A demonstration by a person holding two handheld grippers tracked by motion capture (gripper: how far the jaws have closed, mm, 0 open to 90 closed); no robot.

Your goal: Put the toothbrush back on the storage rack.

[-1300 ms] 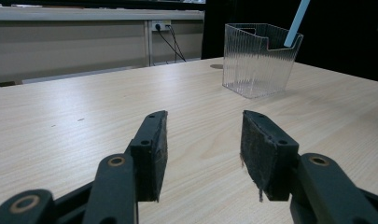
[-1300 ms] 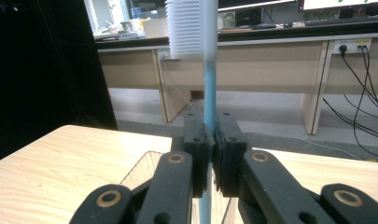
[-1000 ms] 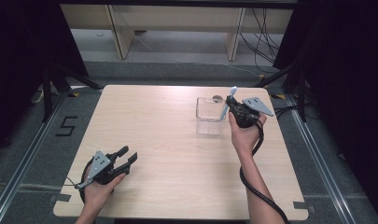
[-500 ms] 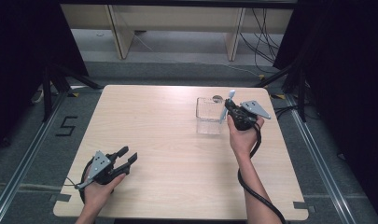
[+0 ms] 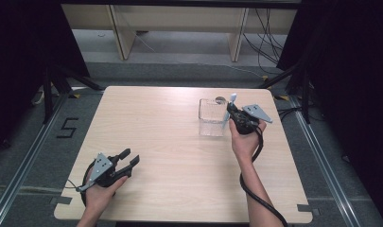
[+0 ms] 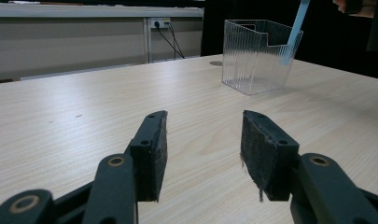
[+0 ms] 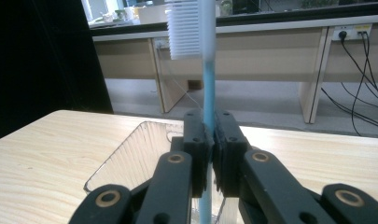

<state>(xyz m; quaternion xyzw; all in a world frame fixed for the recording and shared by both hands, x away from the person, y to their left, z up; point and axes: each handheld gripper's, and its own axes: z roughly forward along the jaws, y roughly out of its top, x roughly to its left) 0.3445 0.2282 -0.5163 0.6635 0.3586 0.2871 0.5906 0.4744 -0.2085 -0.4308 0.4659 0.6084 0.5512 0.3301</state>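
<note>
A toothbrush (image 5: 232, 100) with a blue handle and white bristles (image 7: 183, 28) stands upright, bristle end up. My right gripper (image 5: 234, 113) is shut on its handle (image 7: 207, 98), as the right gripper view (image 7: 208, 140) shows from close up. It hangs at the right side of a clear ribbed plastic container (image 5: 212, 118), which lies just below the jaws (image 7: 135, 158). In the left gripper view the handle's lower end (image 6: 294, 32) reaches down beside the container (image 6: 256, 56); I cannot tell whether it is inside. My left gripper (image 5: 130, 157) rests open at the table's front left, nothing between its pads (image 6: 203, 154).
The light wooden table (image 5: 170, 142) has a small round hole (image 5: 221, 100) just behind the container. Beyond the far edge stand desk legs (image 5: 119, 33) and loose cables (image 5: 267, 28). Black stand legs (image 5: 52, 82) flank the table on the floor.
My right gripper has shifted a little to the left and nearer with the toothbrush, closing on the container's right side. The left gripper has stayed put.
</note>
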